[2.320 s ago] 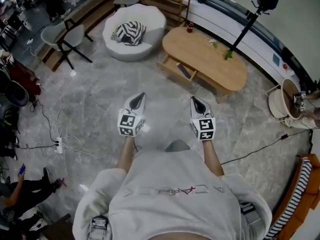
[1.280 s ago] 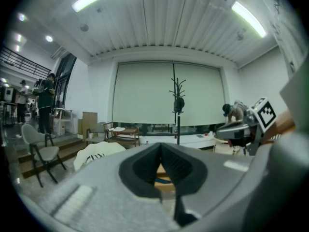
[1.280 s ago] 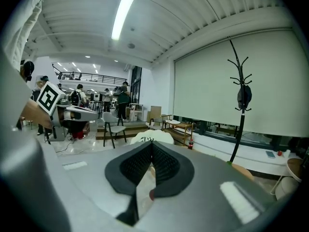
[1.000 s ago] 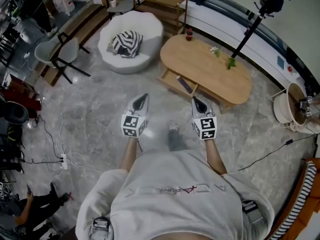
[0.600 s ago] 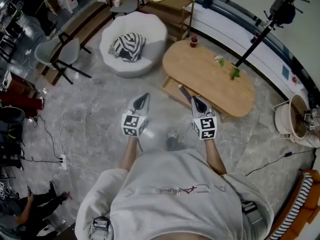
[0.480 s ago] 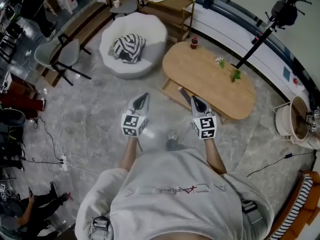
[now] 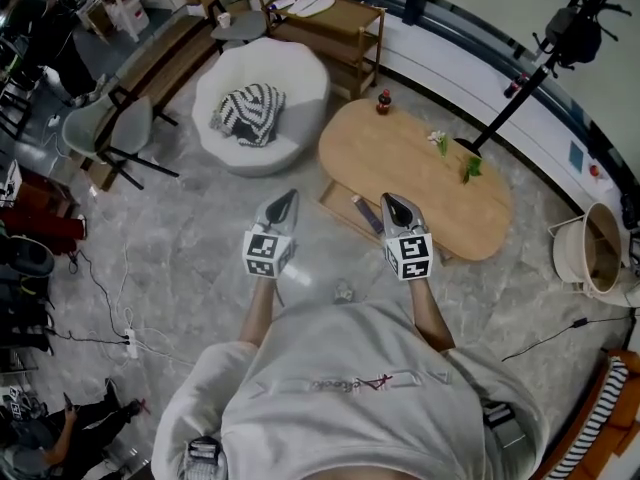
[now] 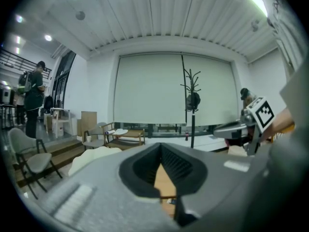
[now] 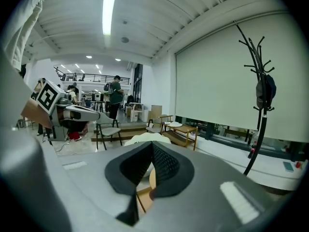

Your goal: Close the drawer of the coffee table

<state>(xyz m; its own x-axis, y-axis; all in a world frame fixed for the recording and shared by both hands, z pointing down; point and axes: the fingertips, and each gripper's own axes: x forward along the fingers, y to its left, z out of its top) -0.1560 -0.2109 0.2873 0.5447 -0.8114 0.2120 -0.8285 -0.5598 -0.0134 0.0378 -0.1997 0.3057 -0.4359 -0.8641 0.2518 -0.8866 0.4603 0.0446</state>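
The oval wooden coffee table stands ahead of me on the grey floor. Its drawer is pulled out toward me, with a dark slim object lying in it. In the head view my left gripper is held out over the floor, left of the drawer, jaws shut and empty. My right gripper is shut too, its tip over the drawer's right end. In the left gripper view the pads meet, with the table's wood showing beyond. The right gripper view shows the same, pads together.
A white round armchair with a striped cushion sits left of the table. A wooden shelf rack and a black coat stand stand behind. A bottle and small plants are on the tabletop. Grey chairs, floor cables, a basket.
I have walked toward the coffee table, so the table and its open drawer now lie just beyond the gripper tips. Both grippers stay shut and side by side.
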